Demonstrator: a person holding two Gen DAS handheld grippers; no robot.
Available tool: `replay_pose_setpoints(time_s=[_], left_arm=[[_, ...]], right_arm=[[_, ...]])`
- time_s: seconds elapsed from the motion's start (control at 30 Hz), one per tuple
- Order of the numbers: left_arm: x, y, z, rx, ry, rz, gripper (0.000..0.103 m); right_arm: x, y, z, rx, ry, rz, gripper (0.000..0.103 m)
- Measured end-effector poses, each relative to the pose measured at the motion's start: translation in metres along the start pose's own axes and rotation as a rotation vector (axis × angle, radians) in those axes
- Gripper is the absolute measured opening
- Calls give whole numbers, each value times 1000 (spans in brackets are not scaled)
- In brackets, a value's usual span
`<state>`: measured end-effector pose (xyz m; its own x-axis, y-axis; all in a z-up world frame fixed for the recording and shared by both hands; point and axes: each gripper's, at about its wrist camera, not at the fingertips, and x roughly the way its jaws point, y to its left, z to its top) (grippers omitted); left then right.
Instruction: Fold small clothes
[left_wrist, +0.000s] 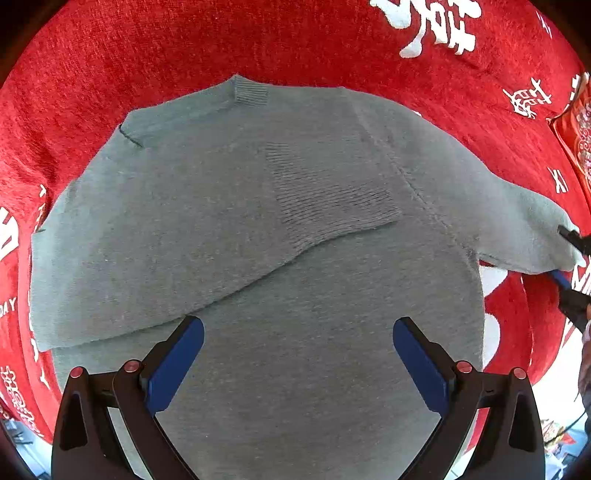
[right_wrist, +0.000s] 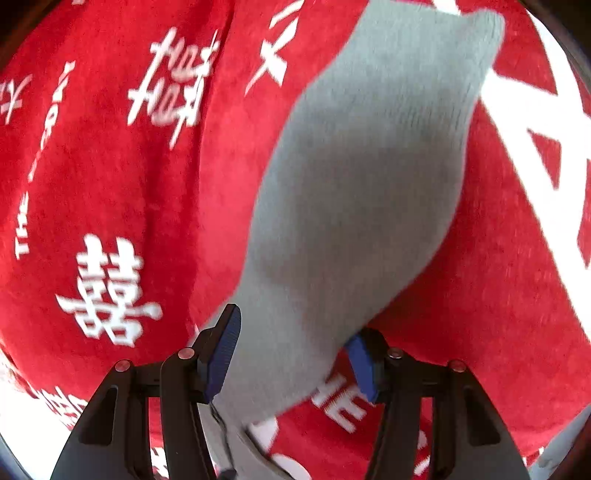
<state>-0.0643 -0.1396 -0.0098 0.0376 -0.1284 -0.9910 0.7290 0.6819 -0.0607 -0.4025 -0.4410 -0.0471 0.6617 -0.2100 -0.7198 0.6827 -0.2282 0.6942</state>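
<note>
A grey knitted sweater is spread flat on a red blanket printed with white characters and letters. One sleeve has been laid across the body, its ribbed cuff resting near the middle of the chest. The ribbed collar lies at the far edge.

The other sleeve is stretched out to the right, away from the body. In the right wrist view this sleeve is seen hanging lengthwise between the fingers of the right gripper, lifted off the blanket. The blue pads stand on either side of the fabric and are pressed into it, so the sleeve is held. In the left wrist view the same gripper is seen at the right edge, at the sleeve's end.

The left gripper is held above the near part of the sweater's body, pointing down at it. Its blue-padded fingers are spread wide, and nothing is held between them.

A patterned red object is seen at the far right edge; what it is cannot be told.
</note>
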Motion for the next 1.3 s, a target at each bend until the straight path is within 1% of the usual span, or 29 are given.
replay_pose_setpoints(time_s=[0.1,0.13,0.17,0.2,0.33,0.43,0.5,0.63,0.77,0.87,0.9,1.0,1.1,1.13,1.2,1.23,1.27,1.3], left_arm=[[3,-3,2,-2,-2,3,103],[3,-2,2,-3,-2,6,103],[2,-2,1,-5,-3,9,103],[2,-1,1,-9,-3,12,103],[-1,9,-1,-24,3,18,103],[-4,17,-2,-33,-3,18,103],[-6,22,-3,-38,-9,21,103],[-11,41,-9,-70,-15,22,103],[-15,65,-13,-110,-23,25,103],[-19,87,-17,-142,-33,32,103],[-20,94,-20,-151,-35,34,103],[-23,118,-26,-193,-47,46,103],[-24,141,-30,-244,-59,56,103],[-24,150,-32,-261,-62,60,103],[-24,166,-35,-292,-67,69,103],[-24,172,-36,-302,-68,73,103],[-23,179,-37,-312,-69,76,103],[-22,184,-38,-321,-71,79,103]], right_arm=[[6,-1,4,56,-7,36,60],[8,-1,4,65,-1,43,48],[10,-2,4,70,14,56,19],[13,-2,4,72,29,77,8],[17,18,1,12,54,123,8],[23,46,-11,-56,102,181,8],[30,73,-24,-129,148,212,8],[54,137,-65,-299,248,271,8],[80,205,-127,-529,358,297,8],[100,246,-189,-752,428,266,8],[108,254,-208,-808,452,253,8],[140,261,-266,-931,541,178,8],[173,248,-304,-992,606,76,8],[187,239,-316,-1013,630,21,8],[203,226,-328,-1042,648,-63,8],[209,219,-333,-1046,660,-102,12],[213,213,-334,-1029,669,-140,12],[212,208,-332,-1001,669,-143,11]])
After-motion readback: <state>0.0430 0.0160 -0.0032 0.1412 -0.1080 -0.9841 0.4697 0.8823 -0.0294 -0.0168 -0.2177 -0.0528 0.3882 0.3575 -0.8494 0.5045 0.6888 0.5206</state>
